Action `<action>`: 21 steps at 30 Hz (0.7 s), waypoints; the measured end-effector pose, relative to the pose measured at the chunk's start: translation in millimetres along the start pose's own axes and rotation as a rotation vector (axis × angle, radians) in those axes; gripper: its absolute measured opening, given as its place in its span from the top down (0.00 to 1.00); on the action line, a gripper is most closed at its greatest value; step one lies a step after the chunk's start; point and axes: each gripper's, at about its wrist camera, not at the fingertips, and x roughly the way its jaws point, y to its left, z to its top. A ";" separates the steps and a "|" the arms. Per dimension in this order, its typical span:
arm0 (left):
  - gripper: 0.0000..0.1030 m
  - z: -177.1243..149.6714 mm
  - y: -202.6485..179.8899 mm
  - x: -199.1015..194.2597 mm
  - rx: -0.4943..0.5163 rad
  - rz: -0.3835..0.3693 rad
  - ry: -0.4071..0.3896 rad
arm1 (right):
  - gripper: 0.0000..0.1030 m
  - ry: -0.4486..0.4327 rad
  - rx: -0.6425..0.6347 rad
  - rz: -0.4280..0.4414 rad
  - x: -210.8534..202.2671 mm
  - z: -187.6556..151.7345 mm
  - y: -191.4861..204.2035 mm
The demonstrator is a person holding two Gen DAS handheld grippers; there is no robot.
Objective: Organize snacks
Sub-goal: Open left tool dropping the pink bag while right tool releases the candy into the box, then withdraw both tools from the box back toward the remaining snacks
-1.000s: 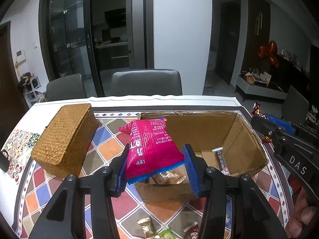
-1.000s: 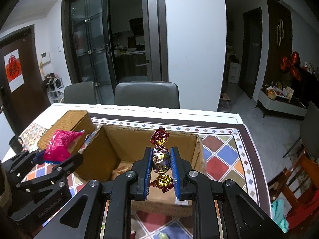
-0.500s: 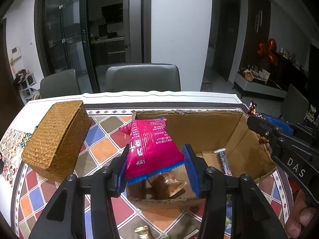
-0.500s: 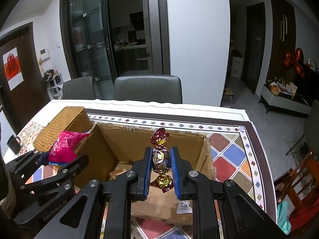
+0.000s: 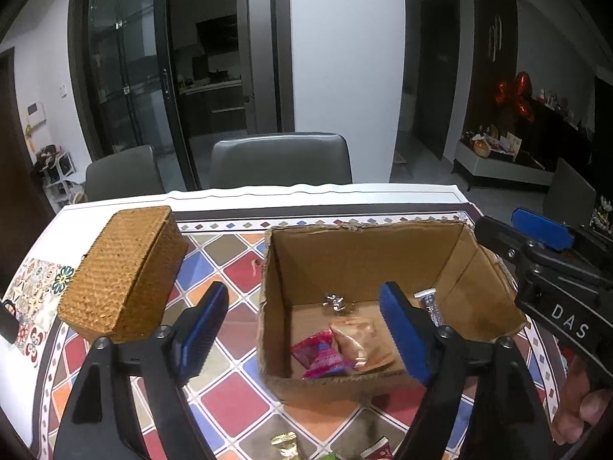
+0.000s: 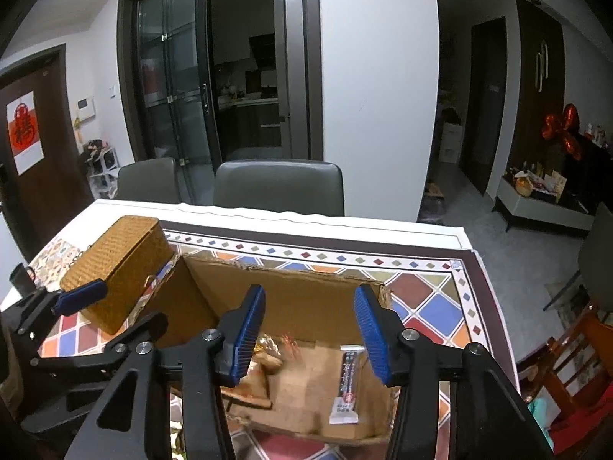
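In your left wrist view, your left gripper (image 5: 302,335) has just been opening and its jaws stand wide and empty over the cardboard box (image 5: 490,287), the pink snack packet (image 5: 322,354) lying on the box floor below them; it looks light, soft and crinkly, best pinched by a sealed edge. In your right wrist view, your right gripper (image 6: 308,339) has likewise just been opening, nothing between its jaws, with the foil candy (image 6: 285,343) blurred low in the box under them.

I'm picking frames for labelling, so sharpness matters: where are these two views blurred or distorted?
Left wrist view: the cardboard box and pink packet are fairly sharp; fisheye bends the door frames. Right wrist view: snacks on the box floor near the foil candy are smeared, while the stick packet stays readable; corners are vignetted black.
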 end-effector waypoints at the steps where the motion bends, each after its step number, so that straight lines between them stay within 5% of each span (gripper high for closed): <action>1: 0.19 -0.7 0.7 -2.1 0.001 0.006 -0.002 | 0.52 -0.002 -0.001 -0.001 -1.3 -0.3 0.4; 21: 0.19 -38.6 22.2 -48.6 -0.025 0.056 0.003 | 0.52 -0.012 -0.014 0.013 -42.7 -25.1 23.7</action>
